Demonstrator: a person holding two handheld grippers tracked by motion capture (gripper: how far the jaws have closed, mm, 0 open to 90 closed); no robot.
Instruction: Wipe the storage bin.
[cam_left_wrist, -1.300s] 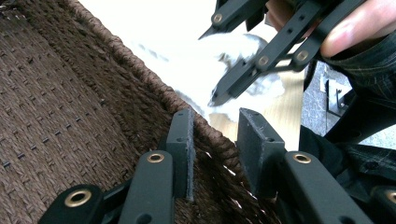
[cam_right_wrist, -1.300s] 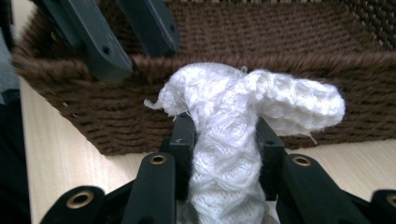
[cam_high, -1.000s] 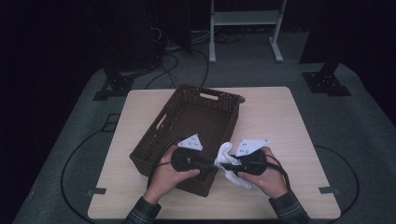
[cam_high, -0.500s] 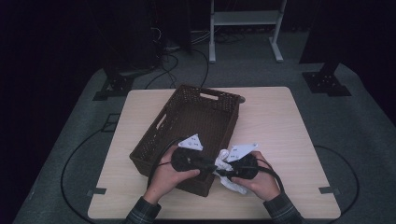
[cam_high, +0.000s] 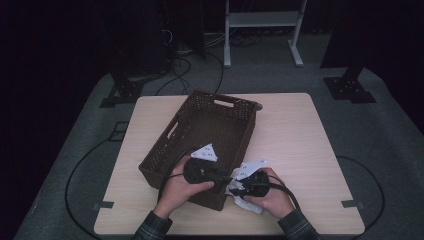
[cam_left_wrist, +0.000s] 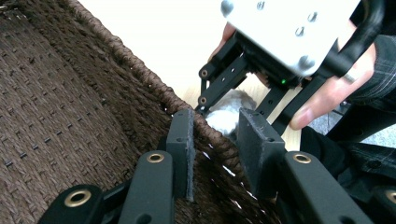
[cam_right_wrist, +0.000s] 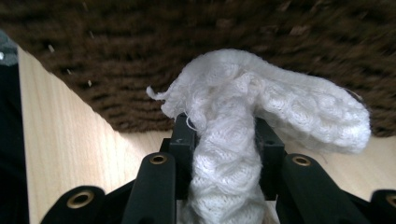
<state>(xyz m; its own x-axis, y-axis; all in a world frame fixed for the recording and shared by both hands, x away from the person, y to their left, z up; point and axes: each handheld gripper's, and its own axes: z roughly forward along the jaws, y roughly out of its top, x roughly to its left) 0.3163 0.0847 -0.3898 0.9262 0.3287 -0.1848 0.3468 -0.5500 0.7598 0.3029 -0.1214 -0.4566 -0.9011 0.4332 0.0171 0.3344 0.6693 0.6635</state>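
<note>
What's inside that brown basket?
The basket shows bare woven floor and walls in the high view. Its near corner is covered by the left gripper and hand. The white knit cloth is outside, in the right gripper.

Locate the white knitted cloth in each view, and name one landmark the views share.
High view: white knitted cloth at lower centre, under the right hand, beside the basket's near corner.
Left gripper view: a pale patch at centre, beyond the basket rim.
Right gripper view: centre, pinched between the jaws.
Shared landmark: the brown woven basket.
</note>
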